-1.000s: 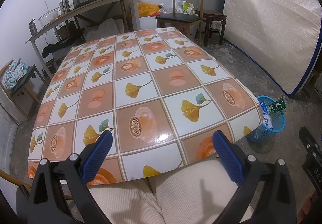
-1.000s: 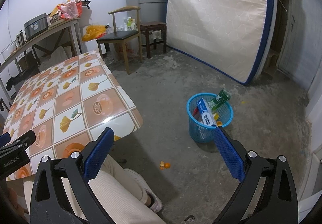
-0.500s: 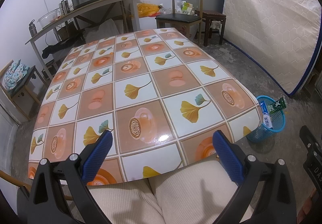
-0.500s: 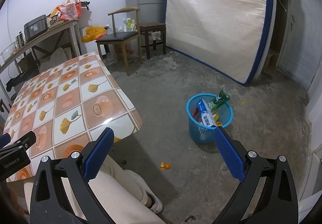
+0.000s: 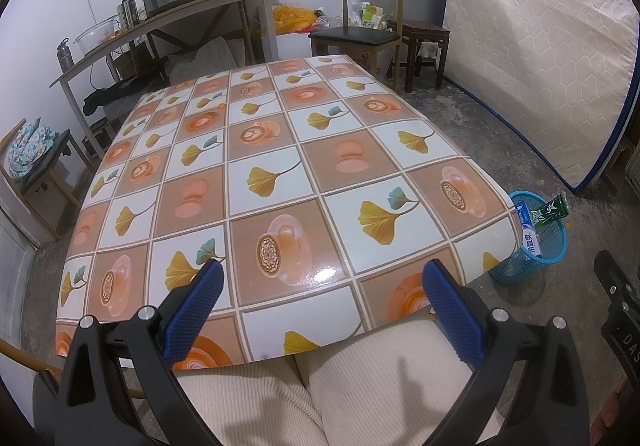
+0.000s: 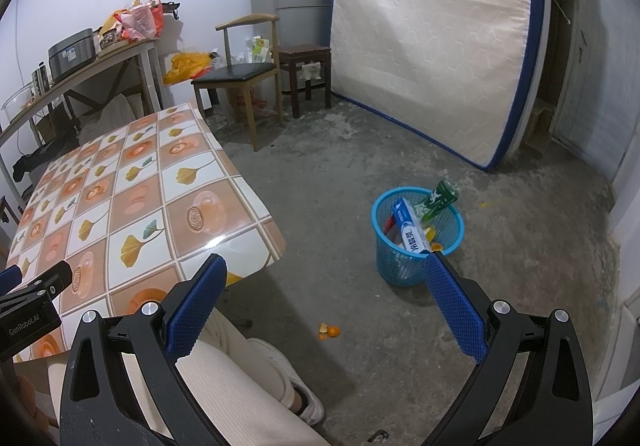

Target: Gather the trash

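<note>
A chair (image 6: 240, 77) stands beside a leaning mattress (image 6: 432, 37).

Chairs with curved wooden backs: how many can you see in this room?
1. The chair with a black seat stands beyond the table's far end, beside a dark stool. Another seat at the left view's edge holds cloth; its back isn't visible.

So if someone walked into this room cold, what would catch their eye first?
Probably the big table with its glossy orange and white tile-pattern cloth, filling the middle of the left wrist view. Next, the blue basket on the concrete floor to the table's right, with a blue and white box and a green carton sticking out, and the white mattress leaning upright behind it. A small orange scrap lies on the floor nearer the person.
</note>
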The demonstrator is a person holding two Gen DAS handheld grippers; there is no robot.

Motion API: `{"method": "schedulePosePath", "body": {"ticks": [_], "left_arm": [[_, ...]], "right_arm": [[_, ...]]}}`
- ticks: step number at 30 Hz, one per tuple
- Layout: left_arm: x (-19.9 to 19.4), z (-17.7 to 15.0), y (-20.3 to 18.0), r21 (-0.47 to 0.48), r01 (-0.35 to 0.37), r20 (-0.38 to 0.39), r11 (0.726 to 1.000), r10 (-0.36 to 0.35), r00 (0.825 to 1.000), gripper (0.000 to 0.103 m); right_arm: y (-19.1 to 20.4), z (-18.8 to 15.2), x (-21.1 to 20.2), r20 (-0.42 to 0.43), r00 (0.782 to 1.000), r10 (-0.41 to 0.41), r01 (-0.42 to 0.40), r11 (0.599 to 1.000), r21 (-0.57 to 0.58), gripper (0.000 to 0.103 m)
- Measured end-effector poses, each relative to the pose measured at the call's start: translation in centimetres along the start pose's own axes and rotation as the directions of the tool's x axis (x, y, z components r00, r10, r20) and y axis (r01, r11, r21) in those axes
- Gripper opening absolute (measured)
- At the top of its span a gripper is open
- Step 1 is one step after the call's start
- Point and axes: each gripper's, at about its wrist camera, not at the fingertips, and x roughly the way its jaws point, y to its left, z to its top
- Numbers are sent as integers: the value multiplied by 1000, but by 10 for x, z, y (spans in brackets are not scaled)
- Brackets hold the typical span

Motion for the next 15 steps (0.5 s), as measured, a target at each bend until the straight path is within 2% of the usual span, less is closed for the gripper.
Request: {"method": "schedulePosePath", "body": {"ticks": [15], "left_arm": [[1,-2,-1,-1,1,-4,1000,-1,1000,97]], "right_arm": [[0,0,-1,-1,1000,0,0,1000,1,95]]}}
